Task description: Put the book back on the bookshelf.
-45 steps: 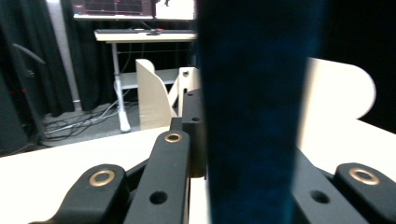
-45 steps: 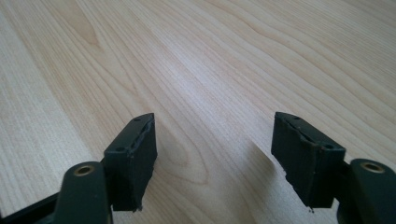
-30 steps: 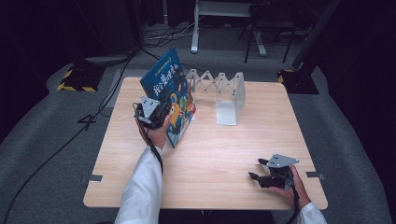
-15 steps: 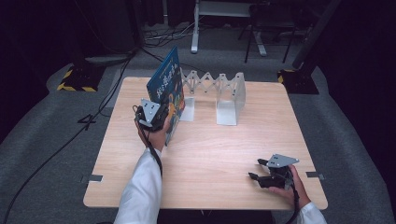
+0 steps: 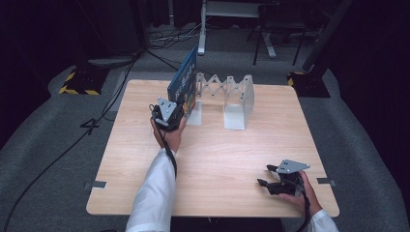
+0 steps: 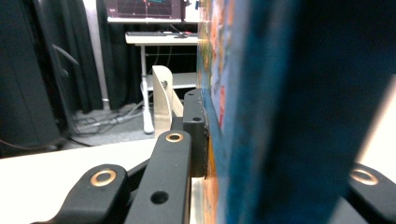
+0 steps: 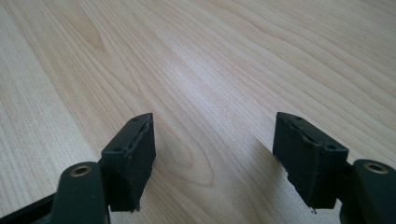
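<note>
Book (image 5: 184,83) stands upright at the far left of my pale wooden table (image 5: 212,159), clamped in my left gripper (image 5: 171,112) beside the white zigzag rack (image 5: 227,96). My right gripper (image 5: 270,176) rests near the front right, jaws apart over bare wood. Dark room, grey carpet (image 5: 48,145) around.

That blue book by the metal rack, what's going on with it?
A person is standing the blue book upright at the left end of the expanding metal rack, with the left gripper clamped on its lower edge. The right gripper rests near the front right corner of the wooden table, its fingers open with nothing between them.
</note>
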### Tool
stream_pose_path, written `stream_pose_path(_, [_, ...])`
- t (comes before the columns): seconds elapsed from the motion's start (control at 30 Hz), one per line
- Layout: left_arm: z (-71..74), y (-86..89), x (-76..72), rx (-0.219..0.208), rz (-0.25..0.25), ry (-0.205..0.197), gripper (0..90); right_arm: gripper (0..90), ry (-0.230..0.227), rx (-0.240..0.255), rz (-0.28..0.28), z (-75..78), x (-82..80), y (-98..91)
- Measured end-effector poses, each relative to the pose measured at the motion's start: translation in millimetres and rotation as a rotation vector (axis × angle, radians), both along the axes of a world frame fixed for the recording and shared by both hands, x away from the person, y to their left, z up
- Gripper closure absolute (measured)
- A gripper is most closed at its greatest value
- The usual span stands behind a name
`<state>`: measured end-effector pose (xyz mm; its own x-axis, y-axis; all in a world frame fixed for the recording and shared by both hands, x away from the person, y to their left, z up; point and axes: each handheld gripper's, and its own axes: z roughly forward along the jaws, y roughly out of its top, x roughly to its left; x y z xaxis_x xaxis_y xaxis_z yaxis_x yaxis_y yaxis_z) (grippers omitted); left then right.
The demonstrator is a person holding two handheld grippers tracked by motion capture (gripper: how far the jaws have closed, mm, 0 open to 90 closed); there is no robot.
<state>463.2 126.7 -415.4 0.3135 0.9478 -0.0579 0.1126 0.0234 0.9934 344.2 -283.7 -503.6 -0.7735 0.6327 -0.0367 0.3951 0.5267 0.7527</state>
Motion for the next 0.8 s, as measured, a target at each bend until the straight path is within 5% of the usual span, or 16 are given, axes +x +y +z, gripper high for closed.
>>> stream_pose_path(0.2, [0.2, 4.0, 6.4, -0.012, 0.021, 0.03, 80.0, 30.3, 0.005, 0.004, 0.0, -0.2, 0.6, -0.5])
stream_pose_path(0.37, [-5.4, 13.9, 6.1, -0.036, 0.039, 0.06, 69.8, 30.0, 0.007, 0.003, 0.0, -0.2, 0.9, -1.0])
stream_pose_path(0.8, [-10.4, 39.1, -10.3, -0.003, -0.029, 0.066, 61.6, 29.2, 0.01, 0.008, -0.003, -0.6, 1.4, -1.4])
